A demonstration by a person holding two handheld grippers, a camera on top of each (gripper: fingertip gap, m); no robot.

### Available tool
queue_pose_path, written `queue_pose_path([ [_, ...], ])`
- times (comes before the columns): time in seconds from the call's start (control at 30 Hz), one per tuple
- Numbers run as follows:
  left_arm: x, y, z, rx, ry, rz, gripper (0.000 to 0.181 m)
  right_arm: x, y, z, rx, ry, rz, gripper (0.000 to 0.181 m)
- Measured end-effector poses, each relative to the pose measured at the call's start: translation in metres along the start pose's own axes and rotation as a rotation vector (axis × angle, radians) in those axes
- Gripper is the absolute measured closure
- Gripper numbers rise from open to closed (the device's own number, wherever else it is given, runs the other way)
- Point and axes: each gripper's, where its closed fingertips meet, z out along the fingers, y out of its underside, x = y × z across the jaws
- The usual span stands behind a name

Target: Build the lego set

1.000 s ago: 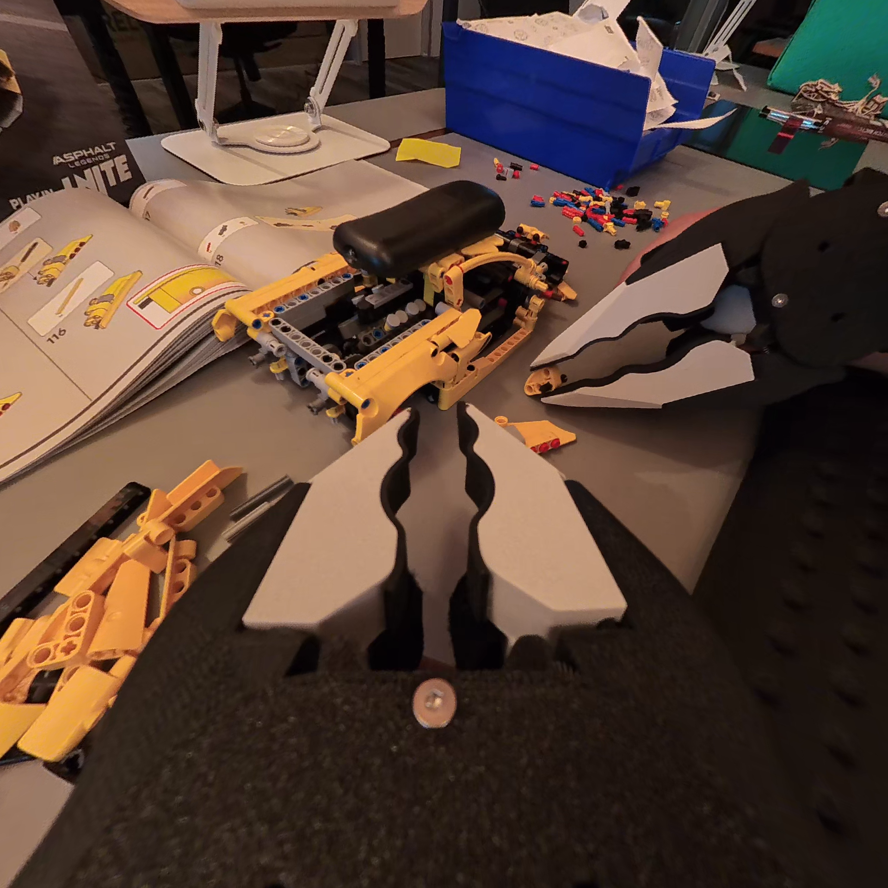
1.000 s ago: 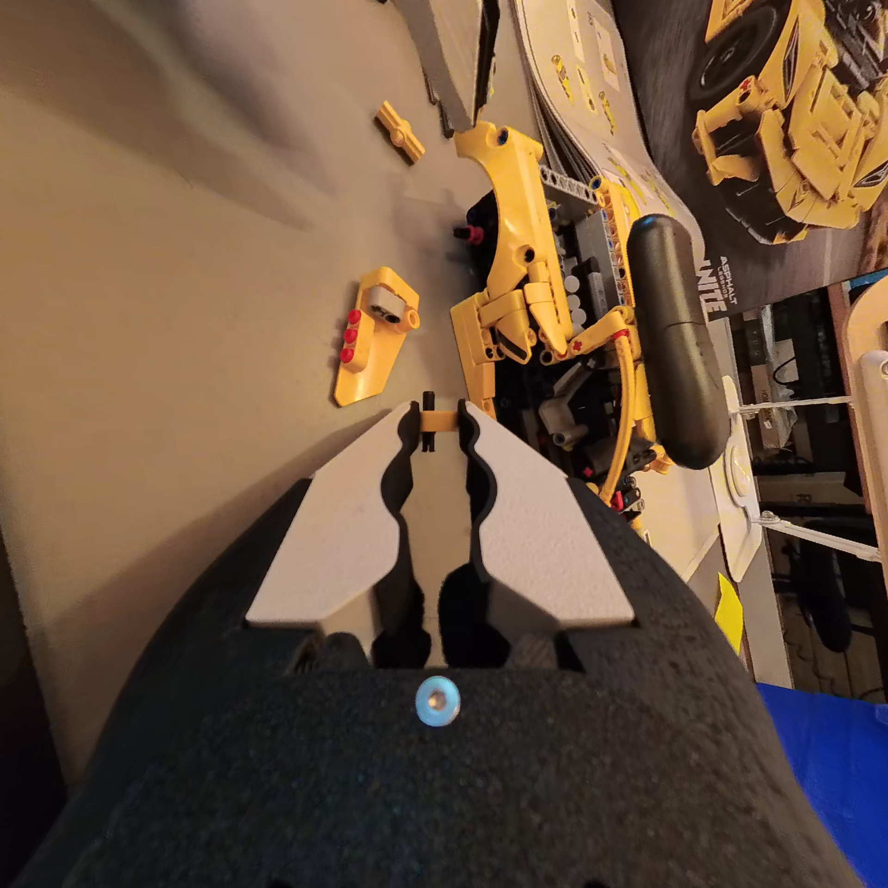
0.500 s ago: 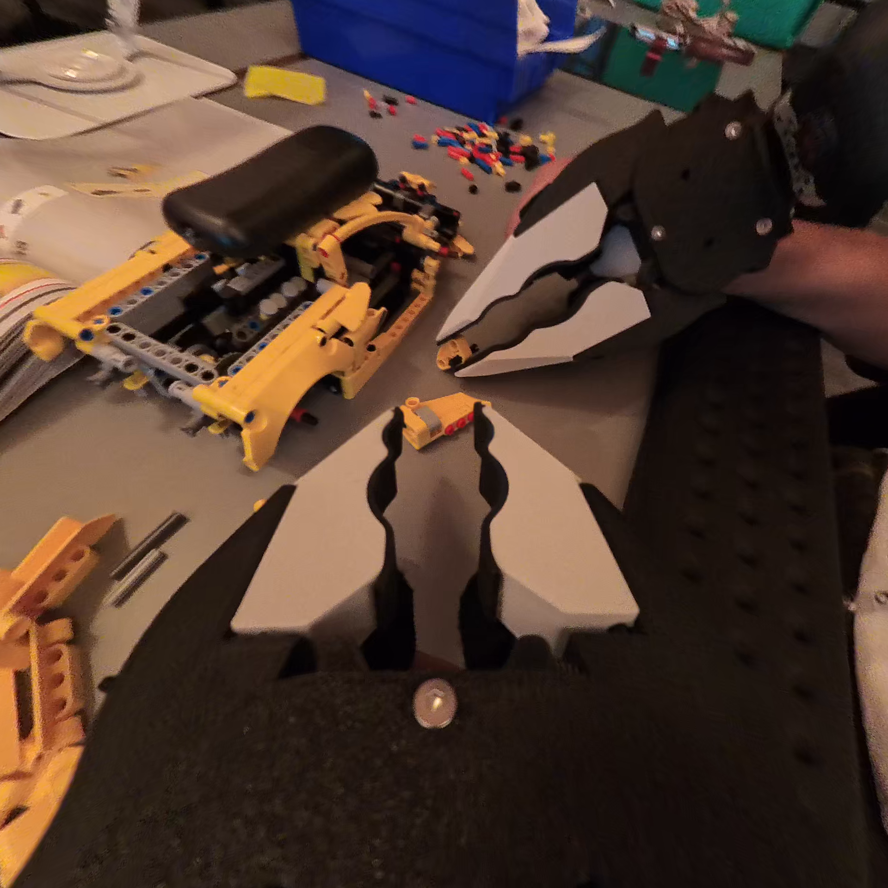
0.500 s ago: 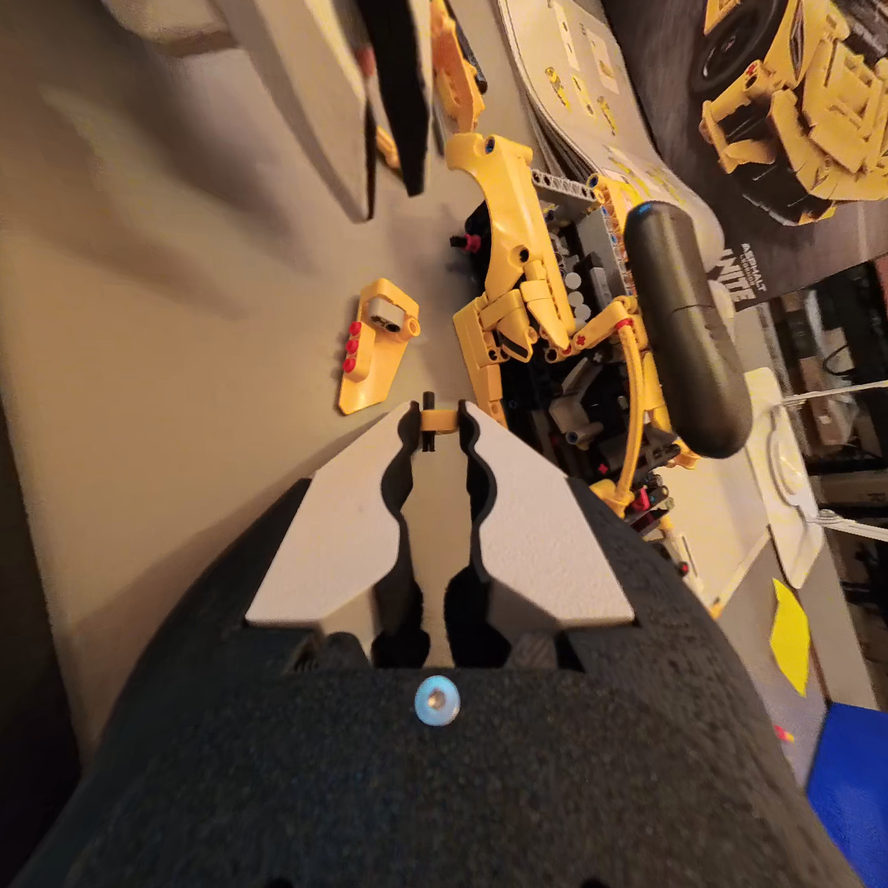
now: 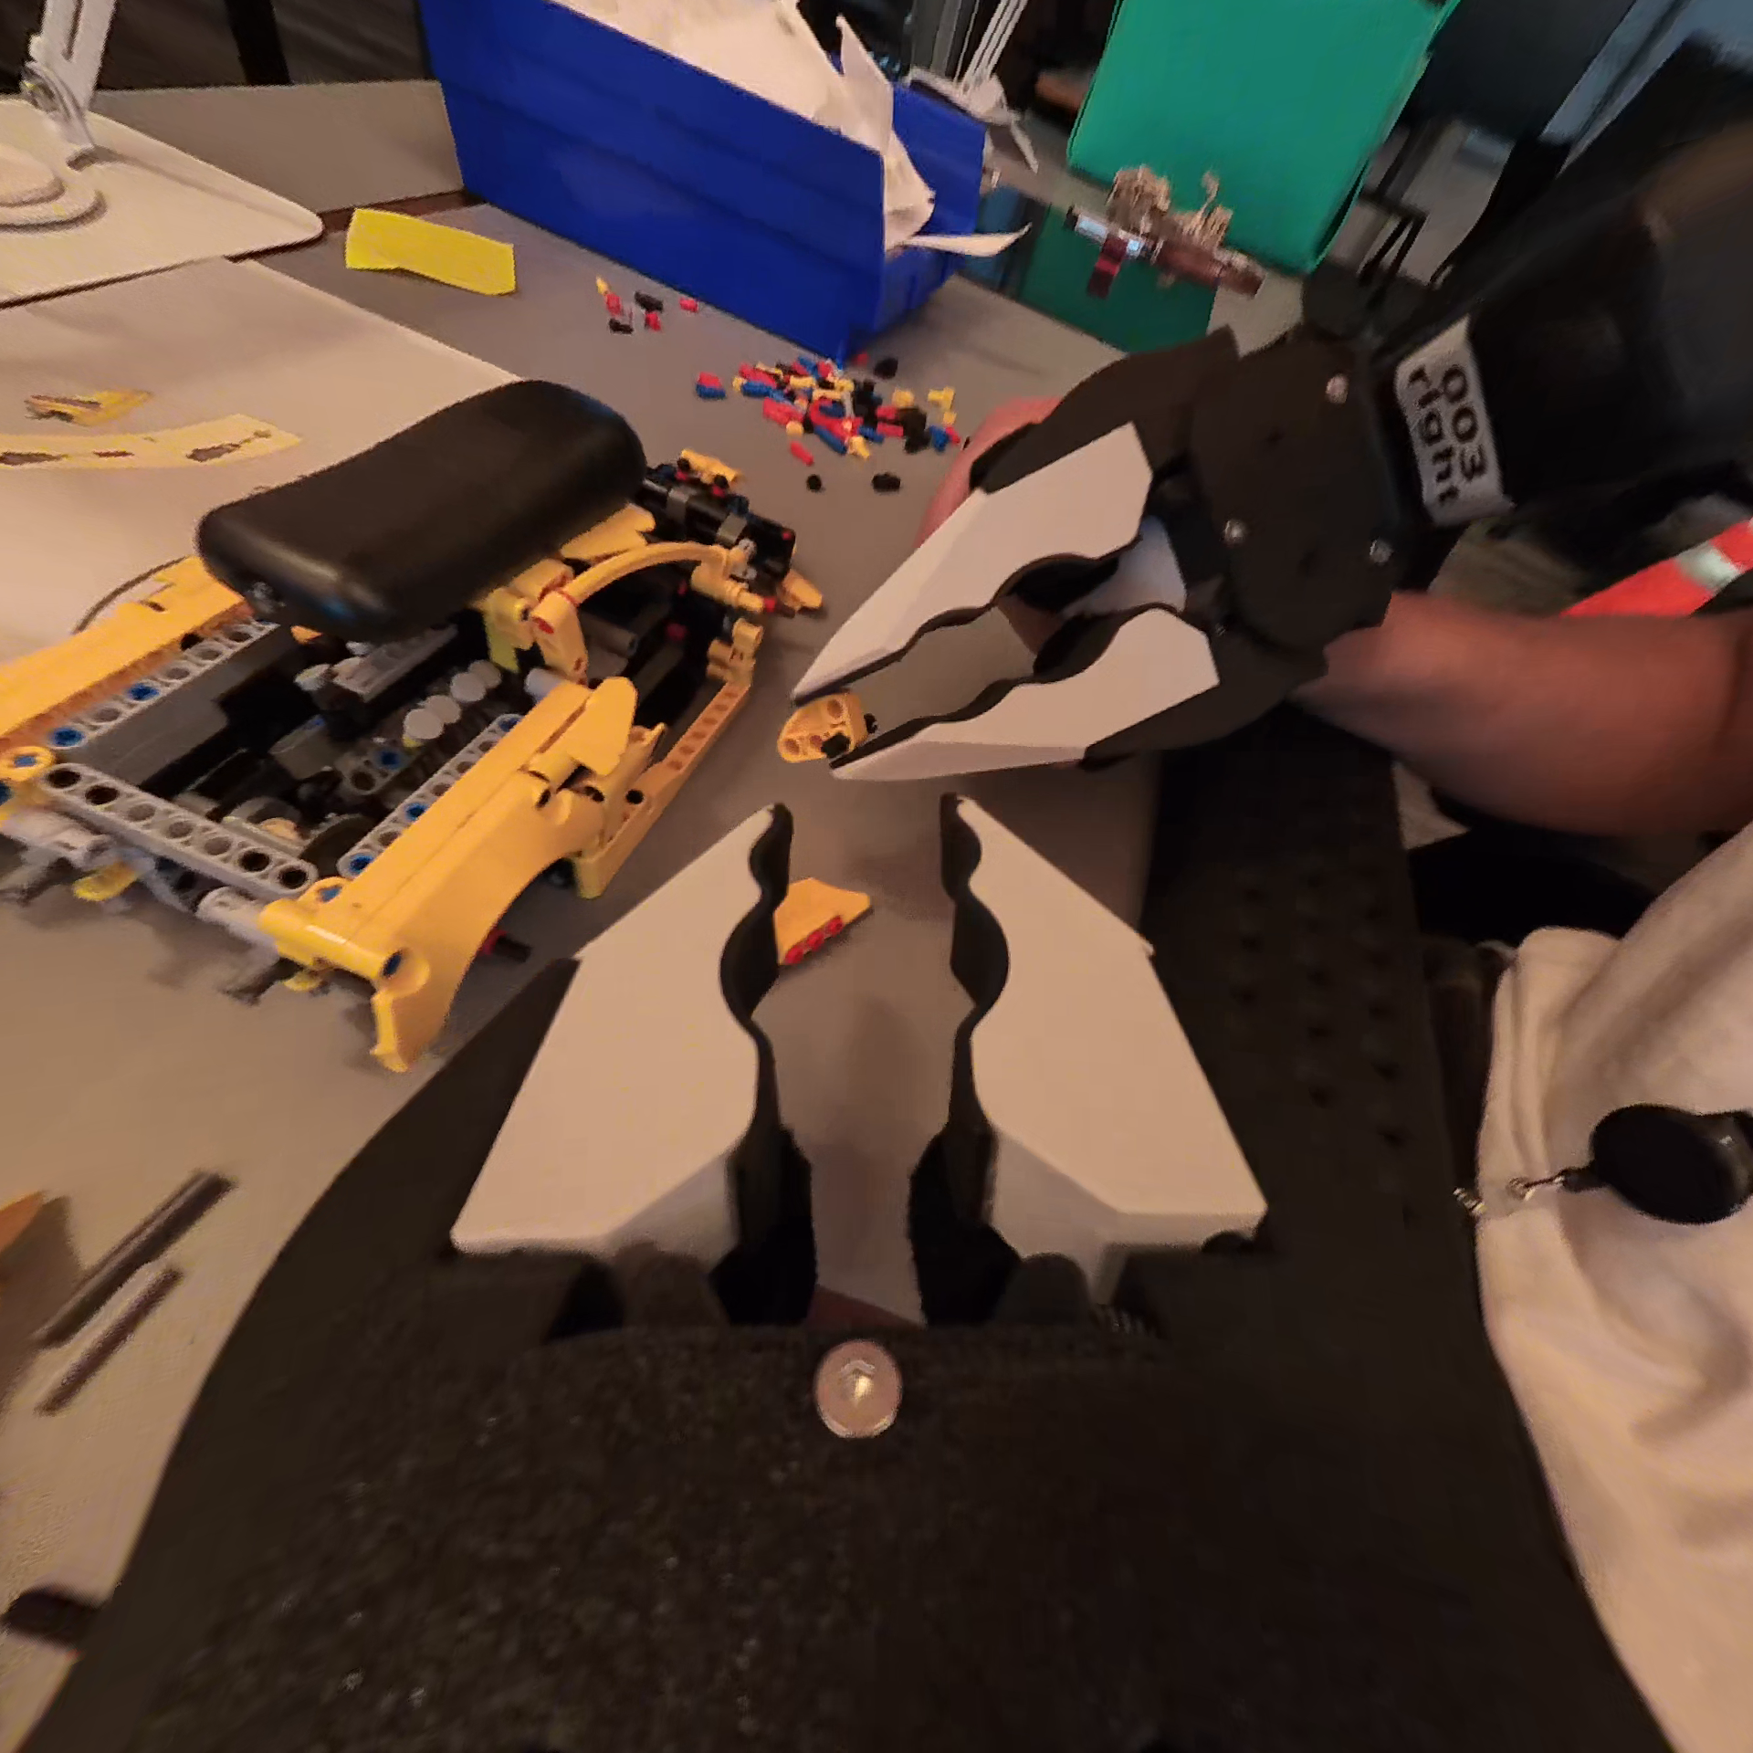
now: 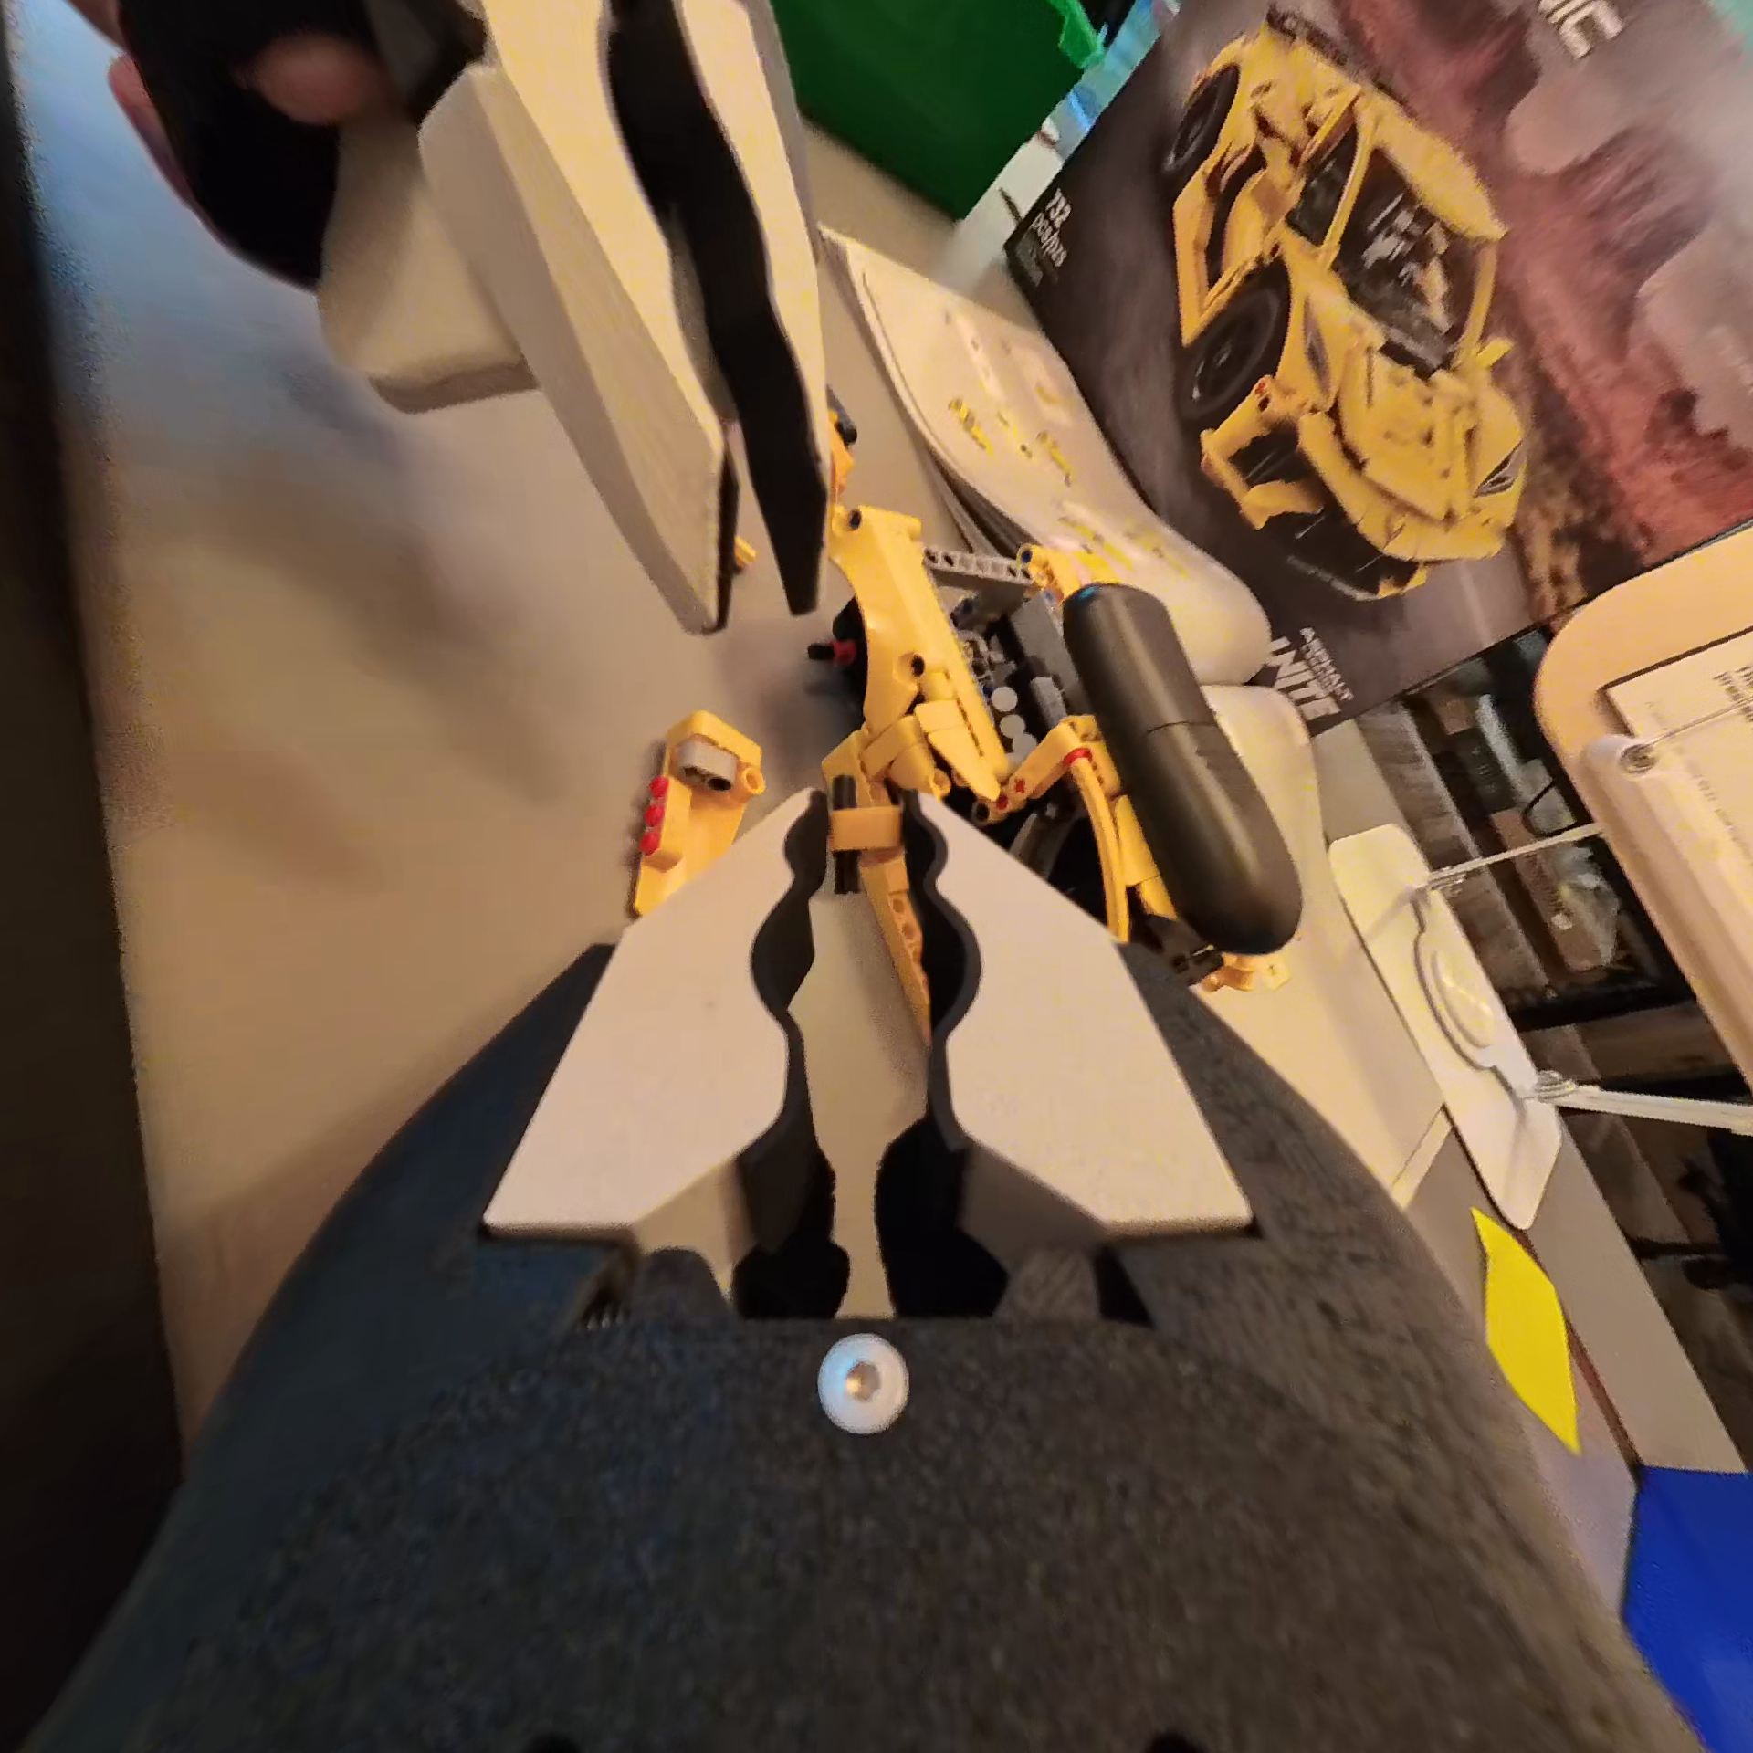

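The half-built yellow lego car [image 5: 398, 759] lies on the grey table [image 5: 142, 1091] with a black oblong object [image 5: 417, 503] on top of it. My left gripper [image 5: 863, 816] is open and empty. A small yellow panel with red pins [image 5: 821, 915] lies on the table between its fingers, partly hidden by the left one. My right gripper [image 6: 863, 816] is shut on a small yellow connector with a black pin [image 6: 858, 825], held just off the car's right side [image 6: 901, 664]. It also shows in the left wrist view [image 5: 835, 735]. The panel [image 6: 697, 806] lies left of it.
A blue bin with papers [image 5: 702, 161] and several loose small pieces [image 5: 835, 408] sit behind the car. The open instruction booklet [image 5: 190, 379], the set's box [image 6: 1375, 332], a yellow paper [image 5: 427, 251] and black axles [image 5: 123, 1252] are around. A person's arm [image 5: 1518, 721] is at right. Tip to tip, the grippers are about 4 centimeters apart.
My left gripper has swung right from the car to the small yellow panel and opened wider. My right gripper has kept the connector and shifted slightly toward the car.
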Motion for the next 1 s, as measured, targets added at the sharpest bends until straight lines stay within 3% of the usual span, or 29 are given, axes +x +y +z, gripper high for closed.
queue_pose_path([
  [0.47, -0.011, -0.008, -0.006, 0.096, -0.037, -0.081, 0.151, -0.003, -0.015, -0.004, 0.071, 0.007, -0.017, 0.167],
  [1.0, -0.01, -0.004, -0.006, 0.08, -0.051, -0.048, 0.151, -0.002, -0.015, -0.005, 0.075, -0.006, 0.009, 0.167],
])
